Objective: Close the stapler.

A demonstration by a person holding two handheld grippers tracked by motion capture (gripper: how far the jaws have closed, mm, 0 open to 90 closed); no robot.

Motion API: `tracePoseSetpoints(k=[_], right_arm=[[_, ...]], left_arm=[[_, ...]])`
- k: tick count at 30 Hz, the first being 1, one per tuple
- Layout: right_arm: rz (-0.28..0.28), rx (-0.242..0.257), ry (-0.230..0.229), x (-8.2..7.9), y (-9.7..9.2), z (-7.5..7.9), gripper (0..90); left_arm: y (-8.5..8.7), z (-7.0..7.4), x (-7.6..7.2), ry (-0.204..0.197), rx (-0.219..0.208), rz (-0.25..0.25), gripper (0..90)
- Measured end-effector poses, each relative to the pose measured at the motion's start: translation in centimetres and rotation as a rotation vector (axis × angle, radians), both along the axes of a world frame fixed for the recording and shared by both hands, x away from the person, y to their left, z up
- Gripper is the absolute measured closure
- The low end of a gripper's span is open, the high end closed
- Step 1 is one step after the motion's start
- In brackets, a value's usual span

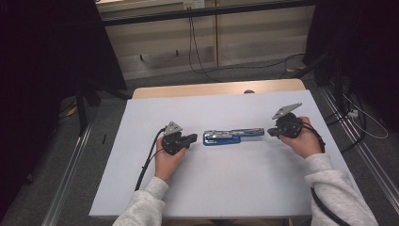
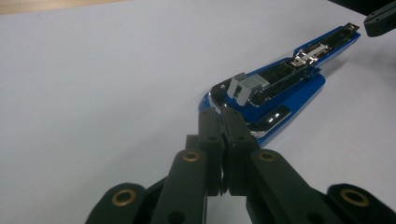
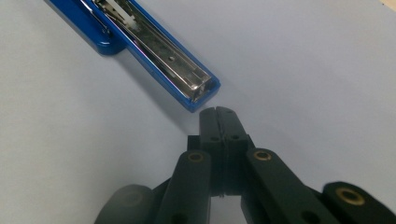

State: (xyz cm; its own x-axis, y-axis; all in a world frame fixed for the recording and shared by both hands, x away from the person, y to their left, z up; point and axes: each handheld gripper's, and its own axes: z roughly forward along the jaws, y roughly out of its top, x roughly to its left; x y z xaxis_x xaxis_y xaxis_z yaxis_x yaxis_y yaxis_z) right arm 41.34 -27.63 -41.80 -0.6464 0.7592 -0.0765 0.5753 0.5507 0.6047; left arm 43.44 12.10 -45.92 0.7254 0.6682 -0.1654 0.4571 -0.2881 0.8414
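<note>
A blue stapler (image 1: 233,136), swung open flat with its metal staple channel exposed, lies near the middle of a pale desk (image 1: 226,188). At its nine o'clock end, the left claw (image 1: 192,138) has its jaws pressed together, tips just beside the stapler's hinge; contact is hard to judge. At three o'clock, the right claw (image 1: 271,133) is also pressed together, holding nothing, just short of the stapler's tip. Grey sleeves are cut off at the bottom edge.
</note>
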Motion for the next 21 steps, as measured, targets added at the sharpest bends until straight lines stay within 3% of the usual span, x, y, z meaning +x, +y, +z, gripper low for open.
tracePoseSetpoints(k=[10, 15, 21], right_arm=[[0.008, -0.041, 0.023, 0.5, 0.5, -1.1, 90.0], [0.007, -0.035, 0.027, 0.7, 0.7, -1.4, 90.0], [0.015, -0.055, 0.03, 0.9, 1.0, -1.5, 90.0]], left_arm=[[-0.8, -0.1, 0.3, 0.027, 0.056, -0.007, 90.0], [-1.2, -0.2, 0.6, 0.054, 0.077, -0.011, 90.0], [-1.8, -0.4, 0.7, 0.071, 0.12, -0.059, 90.0]])
